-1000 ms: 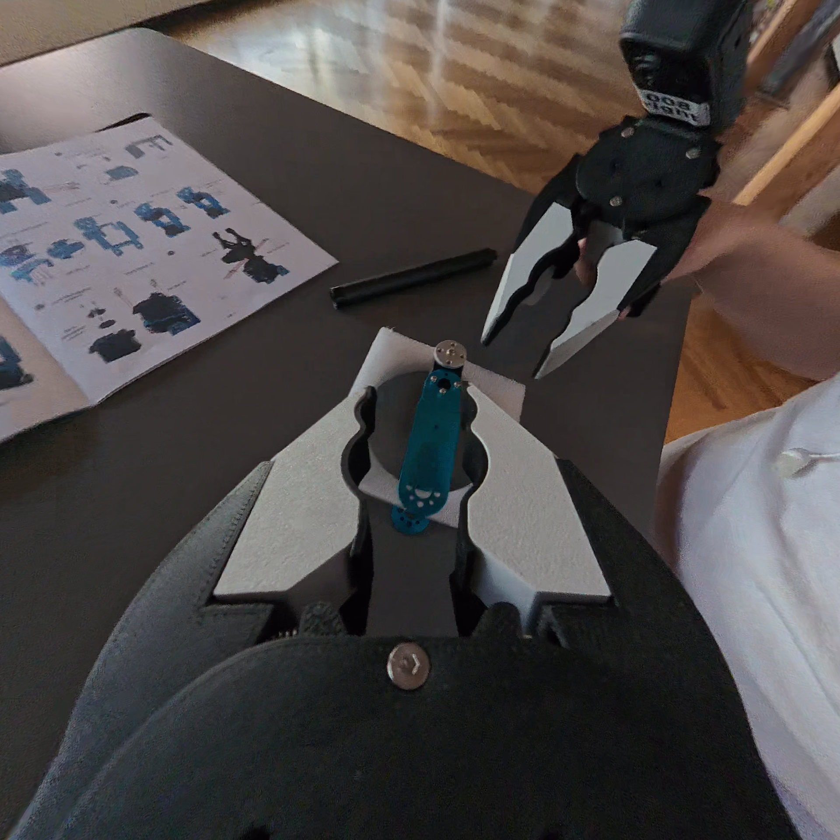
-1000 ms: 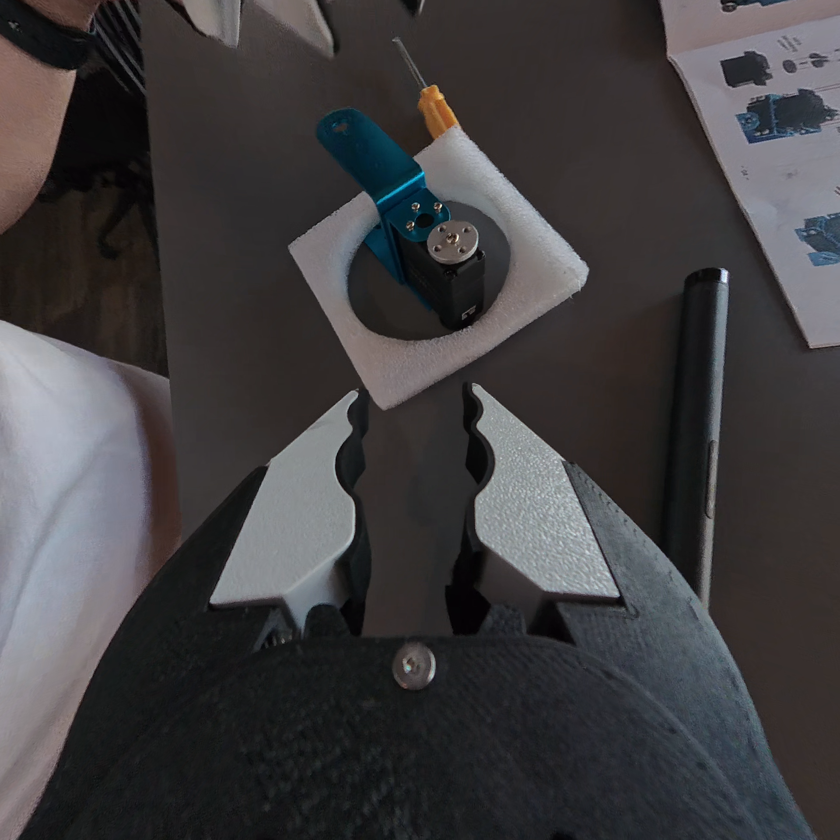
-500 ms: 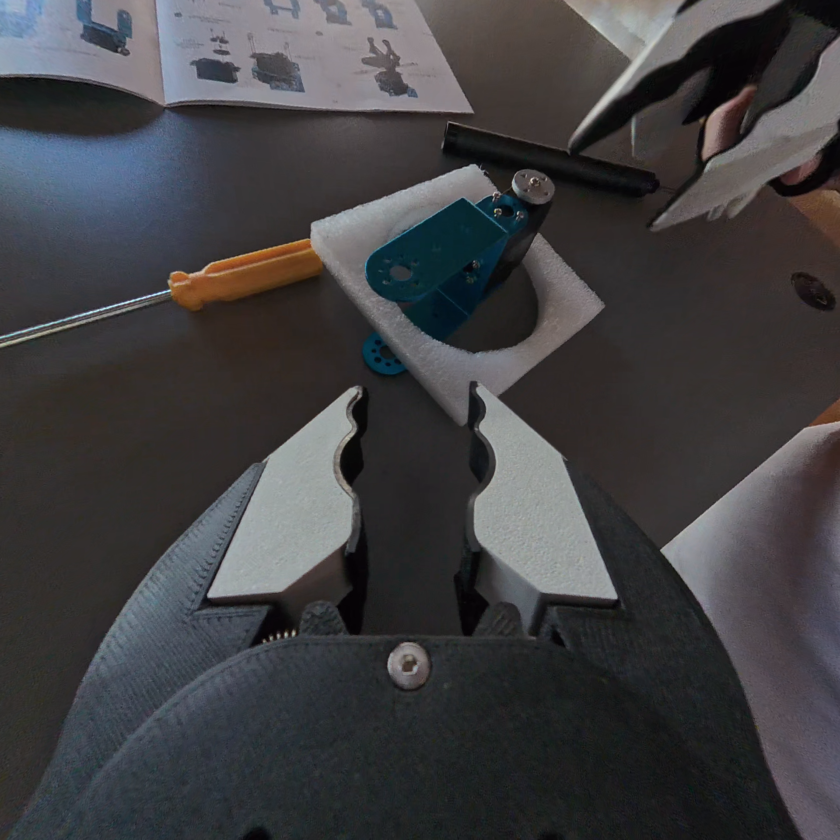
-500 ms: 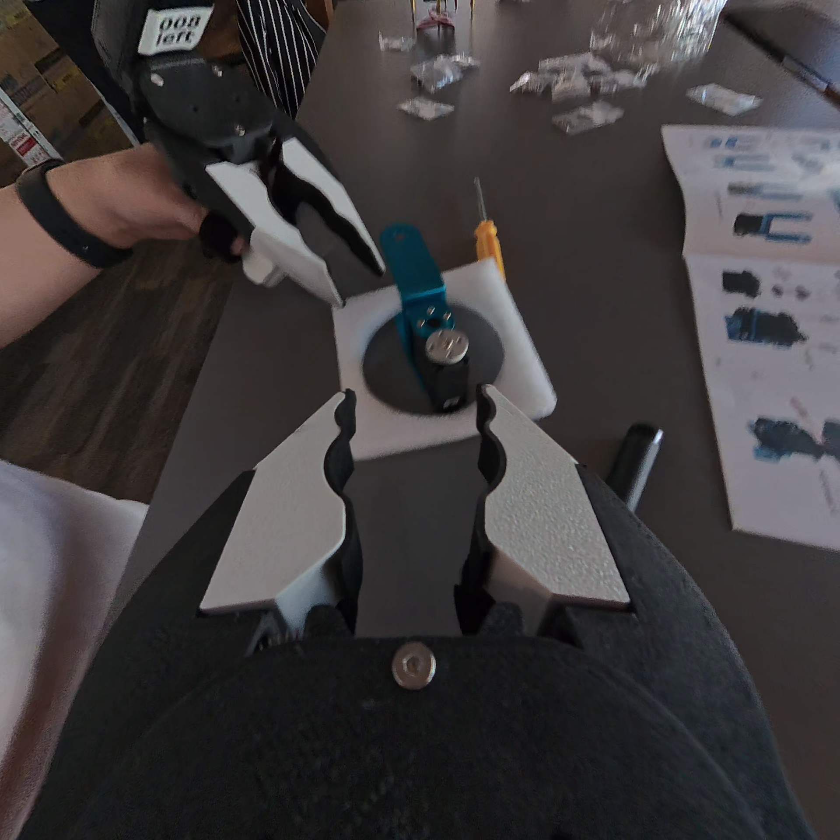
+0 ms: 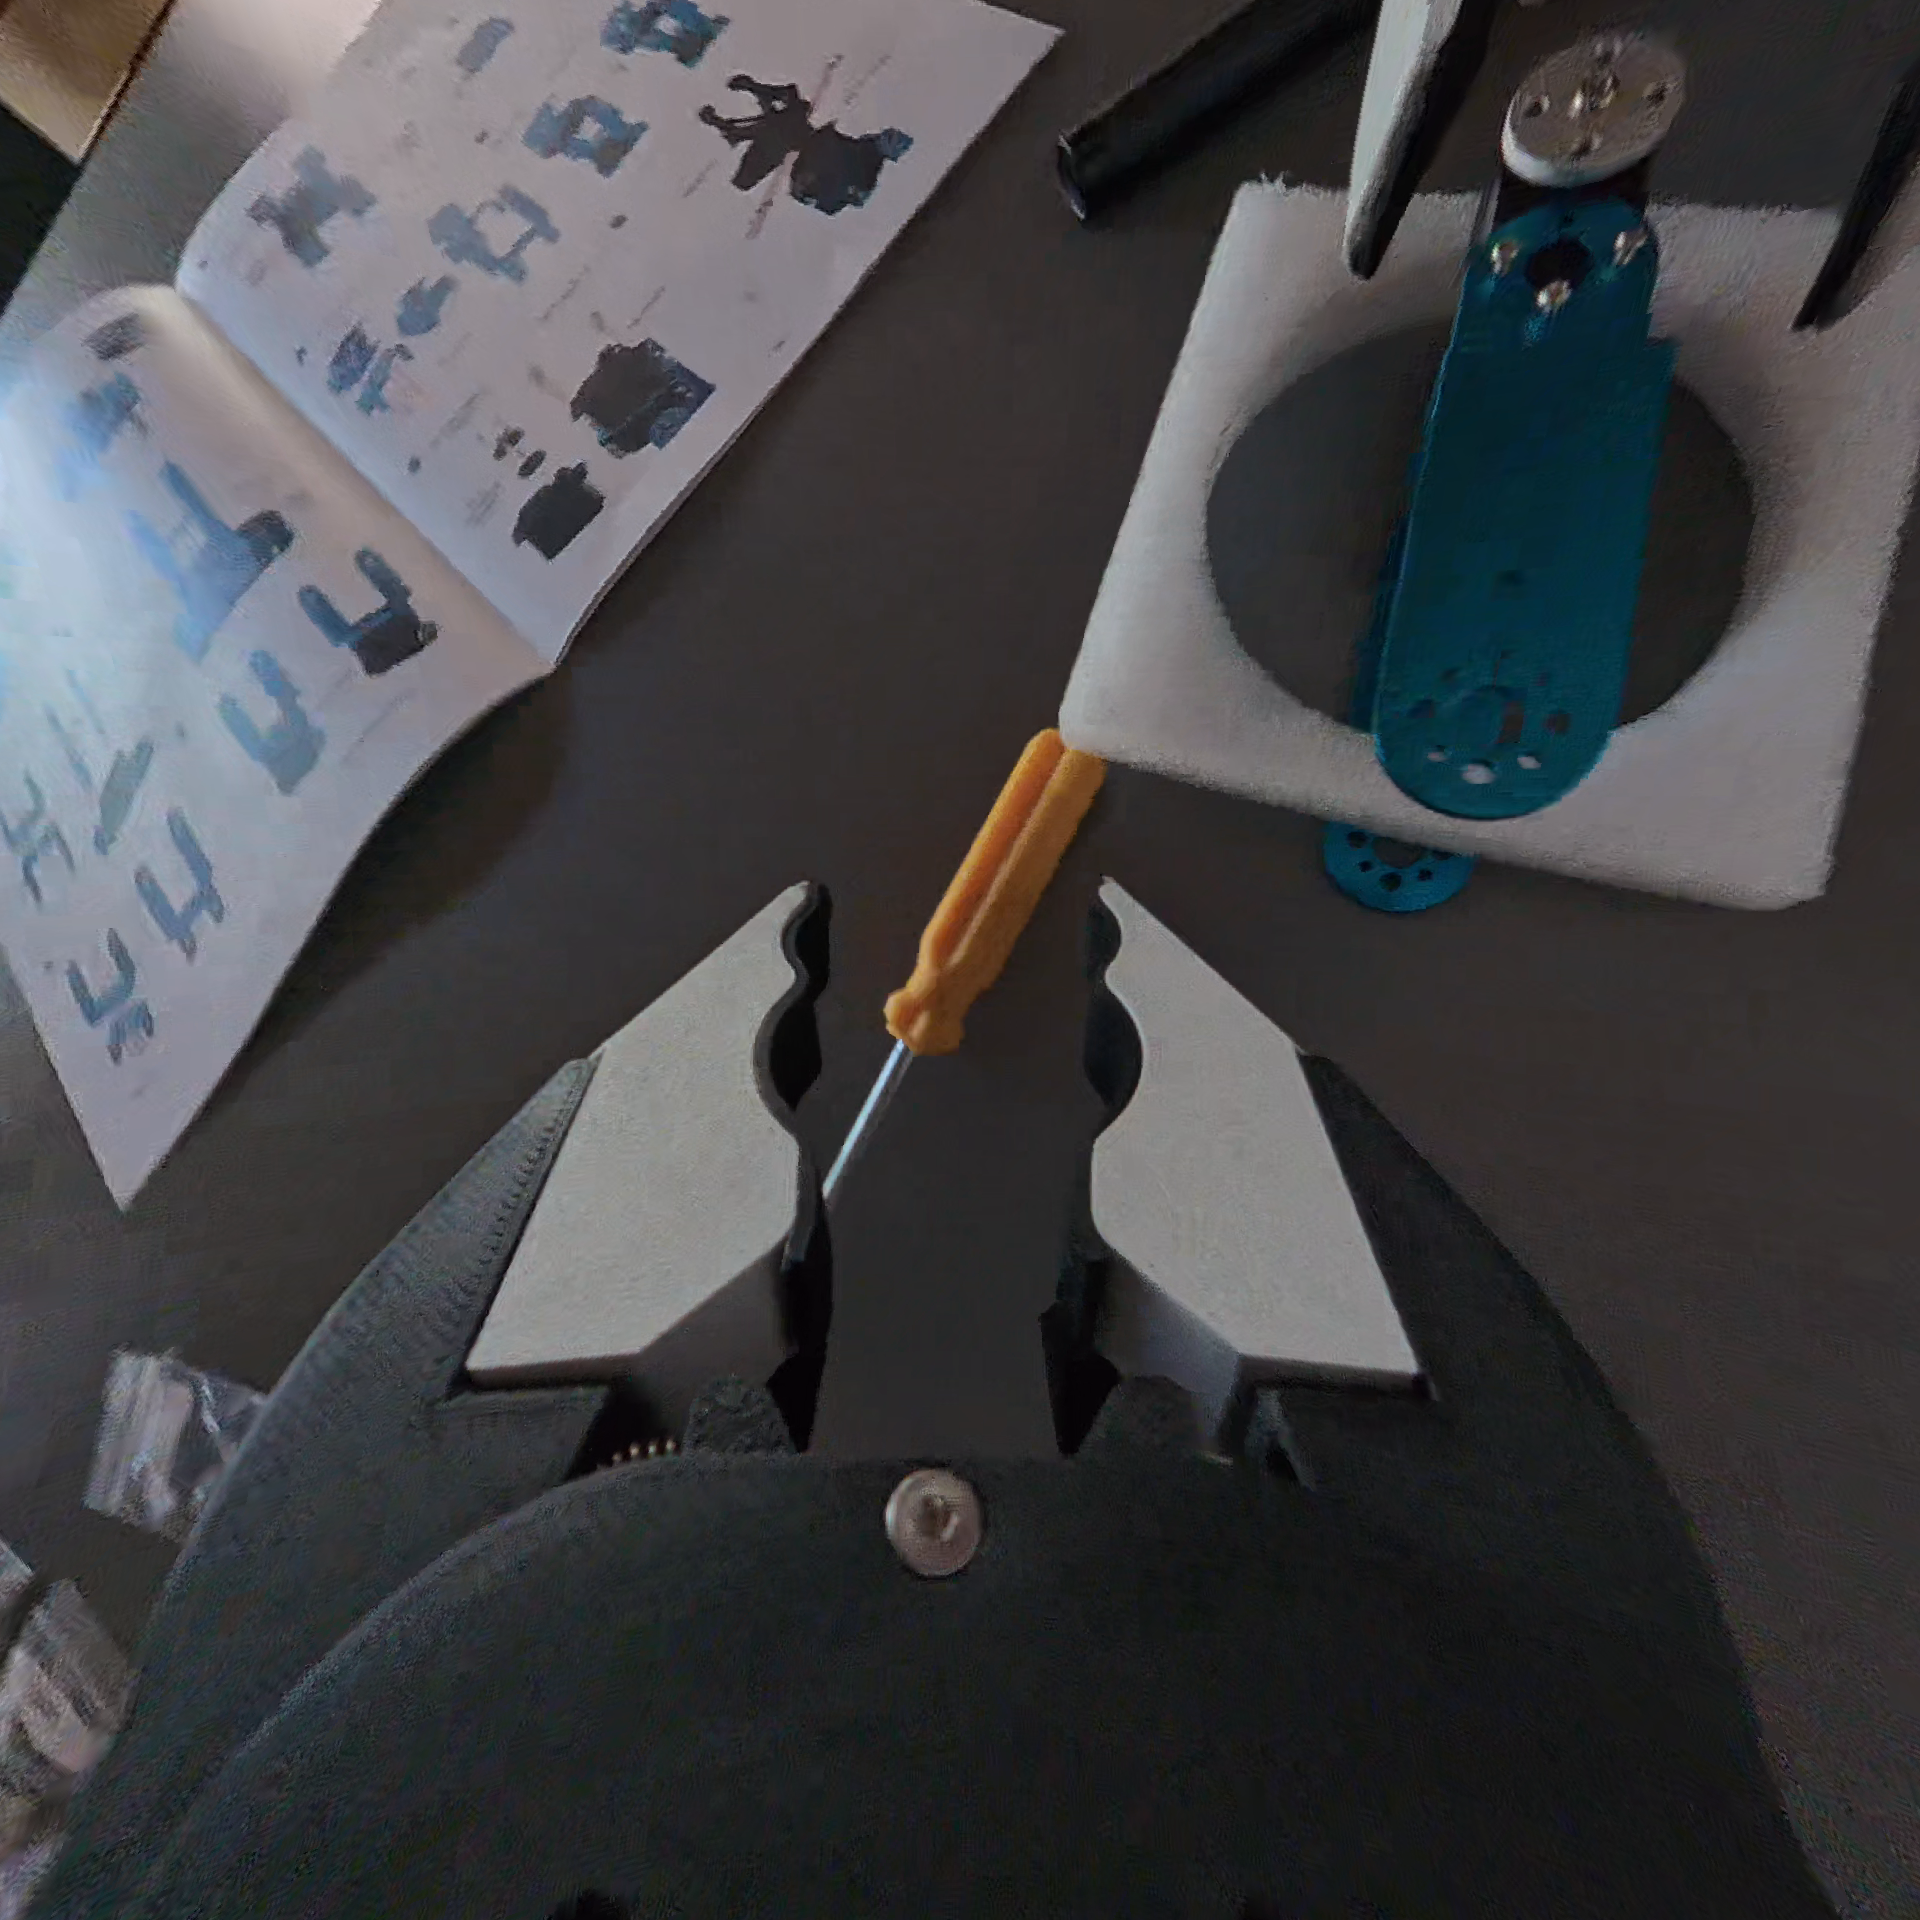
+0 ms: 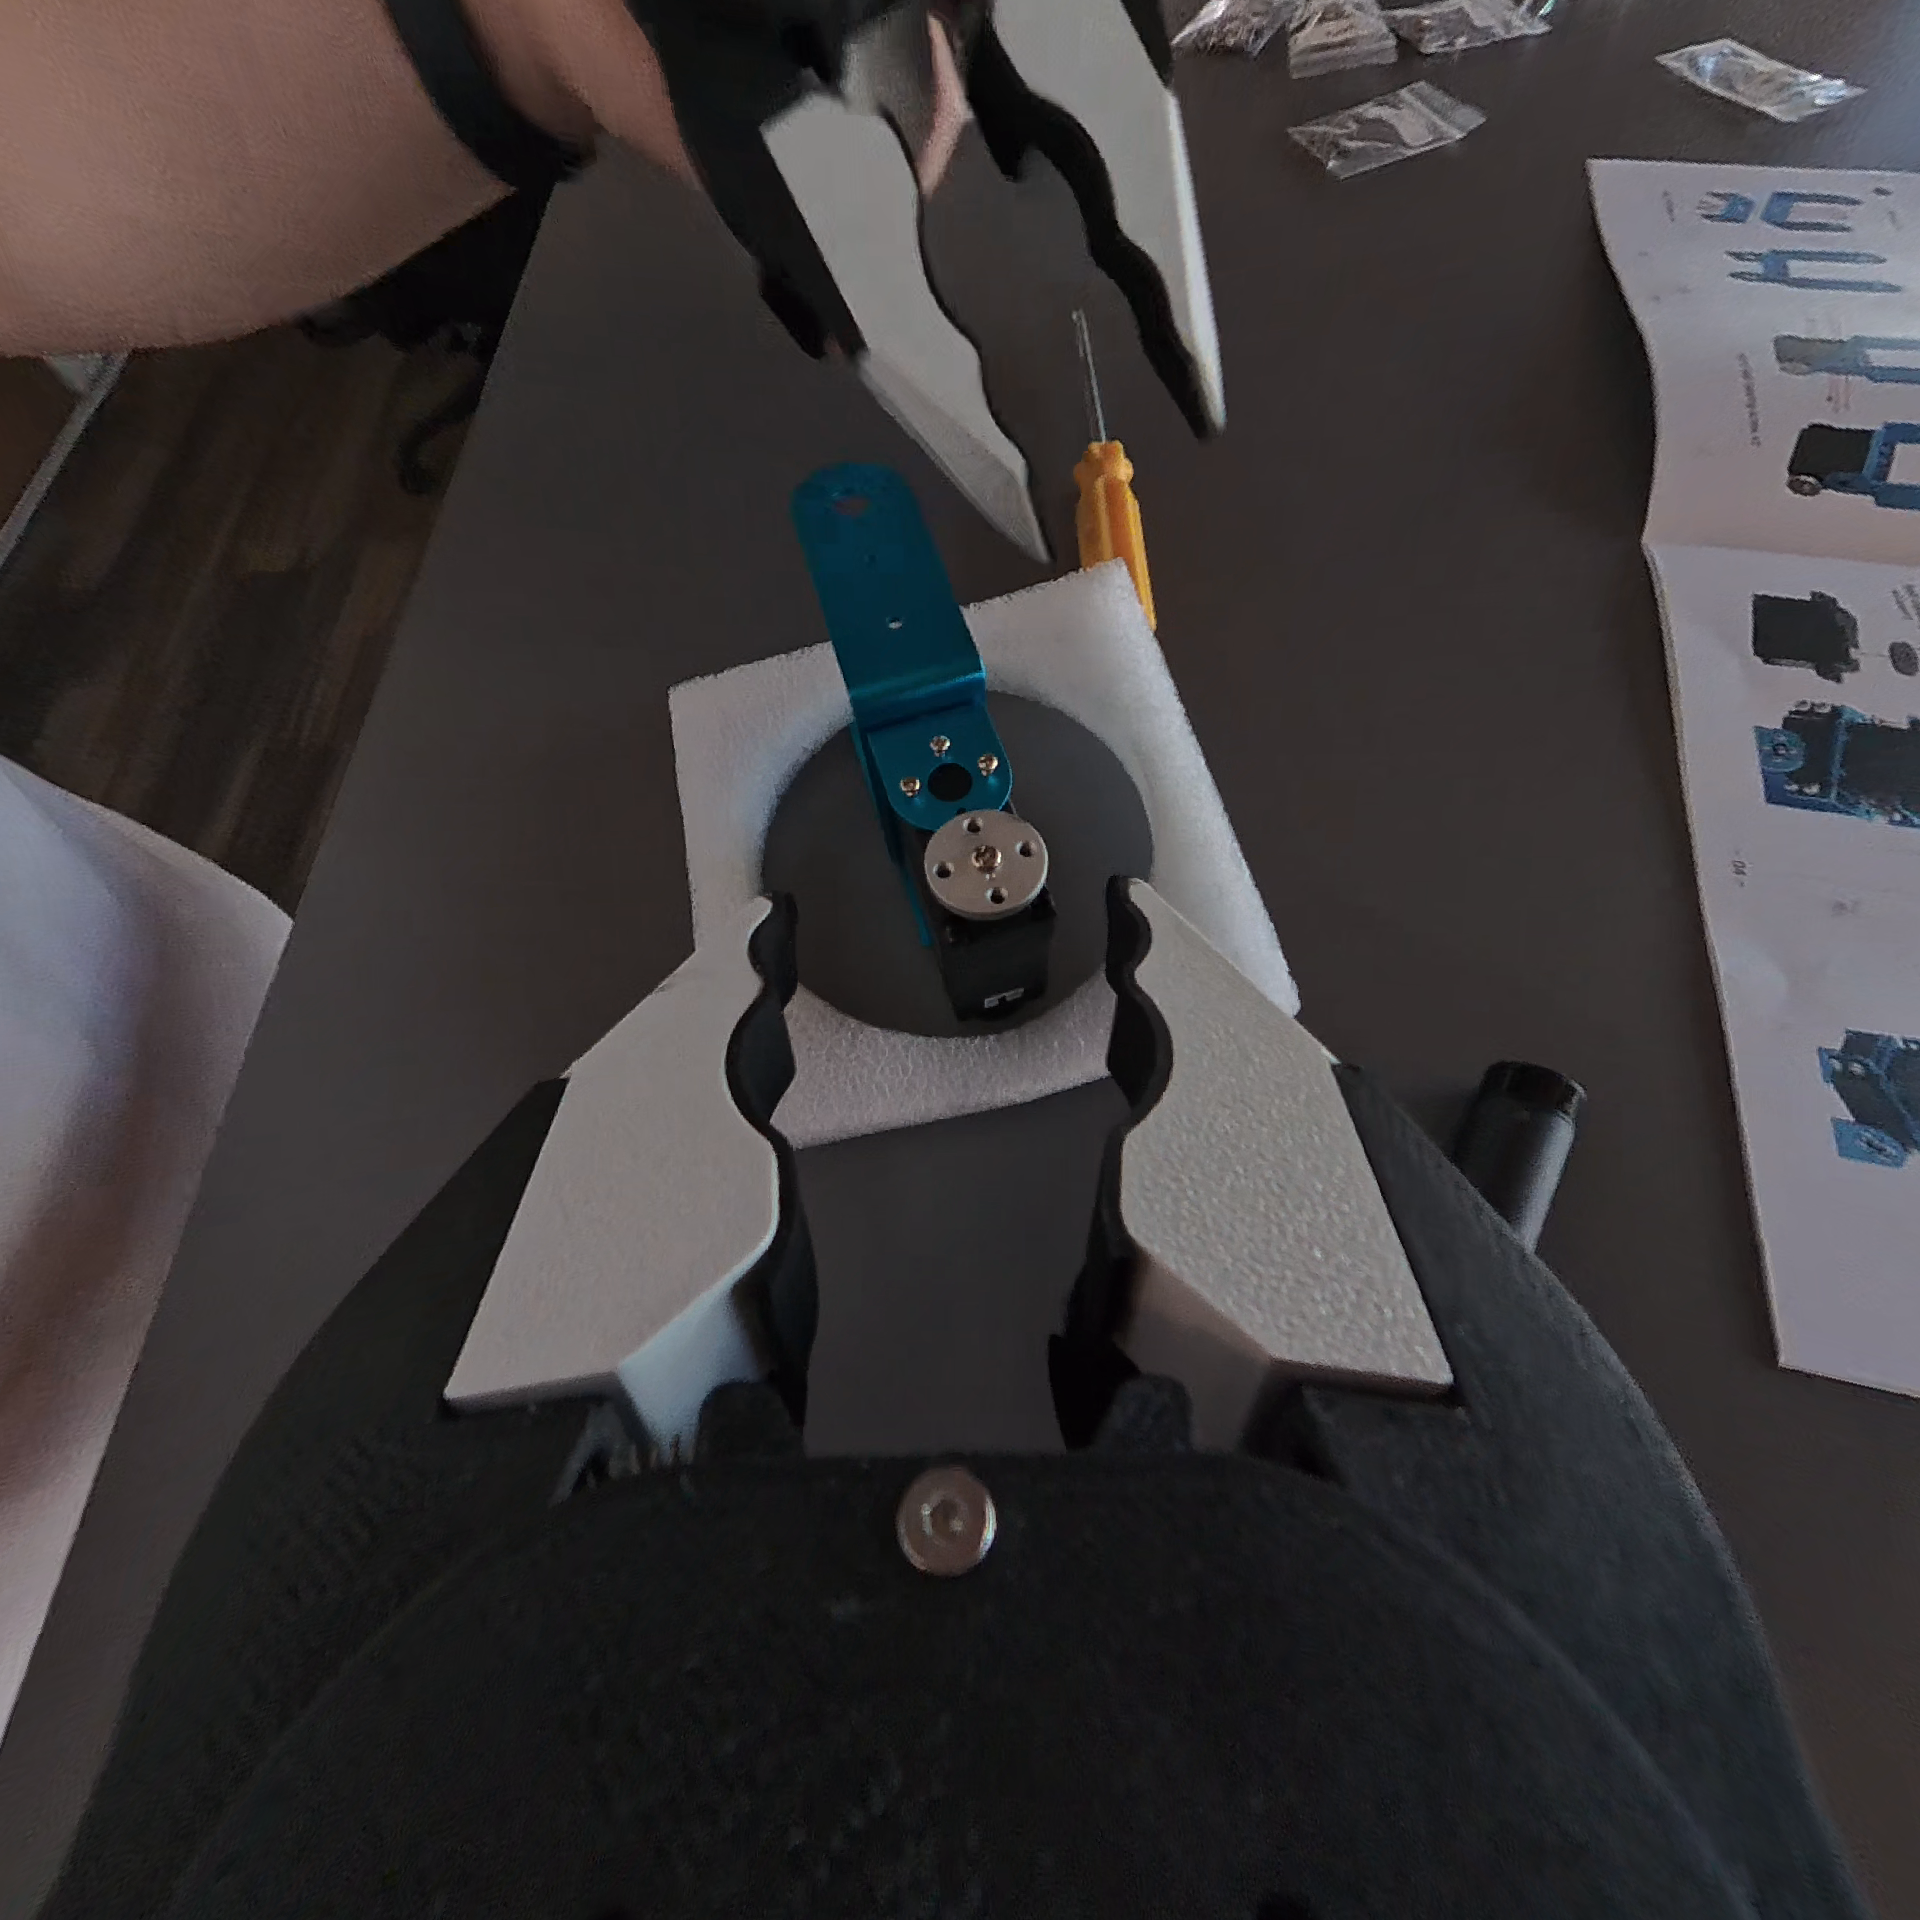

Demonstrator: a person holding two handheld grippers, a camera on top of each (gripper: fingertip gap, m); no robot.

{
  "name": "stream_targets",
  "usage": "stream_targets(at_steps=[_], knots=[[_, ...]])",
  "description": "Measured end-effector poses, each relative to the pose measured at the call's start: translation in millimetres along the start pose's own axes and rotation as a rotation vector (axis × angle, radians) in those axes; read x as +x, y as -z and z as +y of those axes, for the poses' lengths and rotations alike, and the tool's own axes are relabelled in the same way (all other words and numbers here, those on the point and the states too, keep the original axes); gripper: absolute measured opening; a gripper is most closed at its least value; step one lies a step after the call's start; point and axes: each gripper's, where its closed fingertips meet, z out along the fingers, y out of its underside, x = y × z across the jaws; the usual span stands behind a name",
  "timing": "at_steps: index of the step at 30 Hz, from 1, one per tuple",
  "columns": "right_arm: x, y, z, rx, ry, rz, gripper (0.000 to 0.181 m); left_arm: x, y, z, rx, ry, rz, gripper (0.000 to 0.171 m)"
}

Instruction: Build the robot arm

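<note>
A small screwdriver with an orange handle (image 5: 992, 894) lies on the dark table; its thin shaft runs back between my fingers. My left gripper (image 5: 956, 899) is open above it, the handle between the tips. It also shows in the right wrist view (image 6: 1112, 530), with the left gripper (image 6: 1127, 488) over it. A black servo with a silver round horn (image 6: 982, 864) and a blue metal bracket (image 6: 904, 665) sits in a white foam square (image 6: 1039, 665) with a round hole. My right gripper (image 6: 940, 899) is open, its tips on either side of the servo.
An open instruction booklet (image 5: 312, 499) lies left of the foam; it also shows in the right wrist view (image 6: 1808, 727). A black cylinder (image 6: 1517, 1132) lies by the foam. A blue disc (image 5: 1397, 868) peeks from under the foam. Small clear bags (image 6: 1382, 120) lie farther off. A person's forearm (image 6: 260, 187) is at the left. My left gripper's tips are some 4 cm from the white foam square (image 6: 1039, 665). Look for it in the left wrist view (image 5: 1224, 691) too.
My left gripper has swung left from the foam and now sits over the screwdriver. My right gripper has moved in over the foam, with its tips at the servo.
</note>
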Motion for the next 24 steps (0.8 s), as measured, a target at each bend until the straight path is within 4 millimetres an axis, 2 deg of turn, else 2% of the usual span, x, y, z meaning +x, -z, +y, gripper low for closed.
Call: stream_targets(at_steps=[2,3,5,7,11,13,16,19,22,24], knots=[[0,1,-6,0.043,-0.024,0.007,0.054,-2,-17,-1,-0.033,-0.08,0.046,0.044],[0,1,-9,0.062,-0.033,0.003,0.053,-1,-21,-2,-0.04,-0.098,0.078,0.03],[-1,0,-10,0.06,-0.026,-0.014,0.041,-11,-28,-1,-0.073,-0.118,0.047,0.017],[2,0,-9,0.037,-0.008,-0.02,0.03,-27,-32,2,-0.095,-0.107,-0.005,0.016],[2,0,-8,-0.006,0.006,-0.08,0.023,-32,-35,3,-0.088,0.012,0.064,0.017],[2,-1,-8,-0.023,0.032,-0.105,0.022,-39,-35,4,-0.076,0.051,0.049,0.034],[1,-2,-7,-0.058,0.064,-0.142,0.022,-47,-20,2,-0.046,0.107,-0.016,0.047],[-4,-2,-4,-0.097,0.057,-0.19,0.026,-51,8,1,-0.015,0.177,-0.11,0.057],[-6,1,-3,-0.09,0.07,-0.201,0.029,-42,34,-1,0.048,0.263,-0.144,0.056],[-1,5,-4,-0.068,0.084,-0.156,0.04,-29,47,-6,0.102,0.31,-0.143,0.054]])
